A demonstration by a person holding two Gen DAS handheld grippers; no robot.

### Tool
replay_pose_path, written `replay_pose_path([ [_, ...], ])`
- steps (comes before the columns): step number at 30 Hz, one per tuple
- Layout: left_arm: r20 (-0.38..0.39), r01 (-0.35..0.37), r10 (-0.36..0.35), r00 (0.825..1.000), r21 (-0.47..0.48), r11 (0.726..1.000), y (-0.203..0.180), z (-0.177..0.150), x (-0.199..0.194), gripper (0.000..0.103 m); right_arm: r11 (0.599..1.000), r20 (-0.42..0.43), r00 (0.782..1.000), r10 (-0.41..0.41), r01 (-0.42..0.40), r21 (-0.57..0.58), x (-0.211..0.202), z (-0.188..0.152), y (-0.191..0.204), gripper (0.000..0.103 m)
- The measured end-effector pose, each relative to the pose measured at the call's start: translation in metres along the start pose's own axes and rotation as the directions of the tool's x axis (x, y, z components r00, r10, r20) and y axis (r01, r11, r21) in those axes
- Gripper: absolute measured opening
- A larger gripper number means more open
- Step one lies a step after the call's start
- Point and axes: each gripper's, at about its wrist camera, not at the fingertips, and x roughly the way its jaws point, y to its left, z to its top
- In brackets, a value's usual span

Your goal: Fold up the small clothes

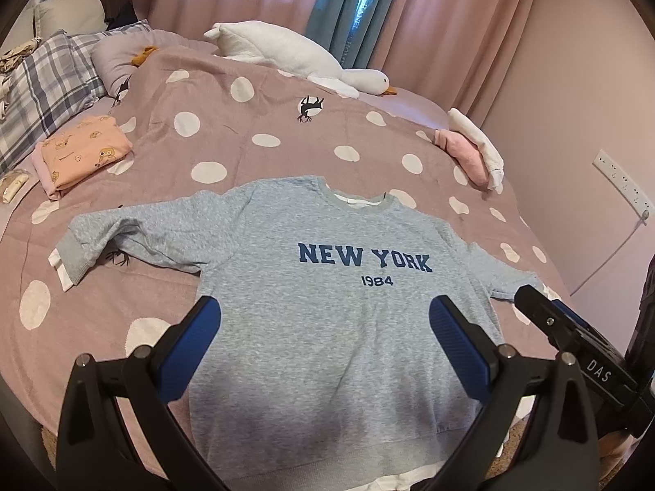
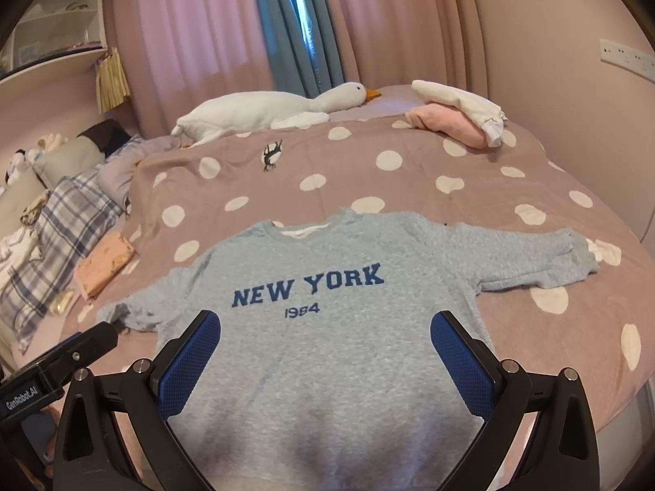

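A grey "NEW YORK 1984" sweatshirt (image 1: 339,327) lies flat, front up, on the polka-dot bed cover, sleeves spread to both sides. It also shows in the right wrist view (image 2: 327,347). My left gripper (image 1: 325,319) is open and empty, hovering above the shirt's lower body. My right gripper (image 2: 325,331) is open and empty, also above the lower body. The right gripper's body (image 1: 573,335) shows at the right of the left wrist view, near the shirt's right sleeve. The left gripper's body (image 2: 61,364) shows at the left of the right wrist view.
A folded peach garment (image 1: 82,151) lies at the left of the bed (image 1: 245,151). A pink and white clothes pile (image 1: 475,151) sits at the far right. A white goose plush (image 1: 294,53) lies at the back. Plaid pillows (image 1: 45,86) are at the left.
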Motion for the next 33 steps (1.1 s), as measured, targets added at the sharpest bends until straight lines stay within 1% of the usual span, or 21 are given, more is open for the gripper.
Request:
replay_pose_path([
  [33, -0.031, 0.006, -0.006, 1.0, -0.004, 1.0, 0.0019, -0.0023, 0.0087, 0.102, 1.0, -0.015, 1.0, -0.007, 0.007, 0.005, 0.0068, -0.0009, 0.0016, 0.102],
])
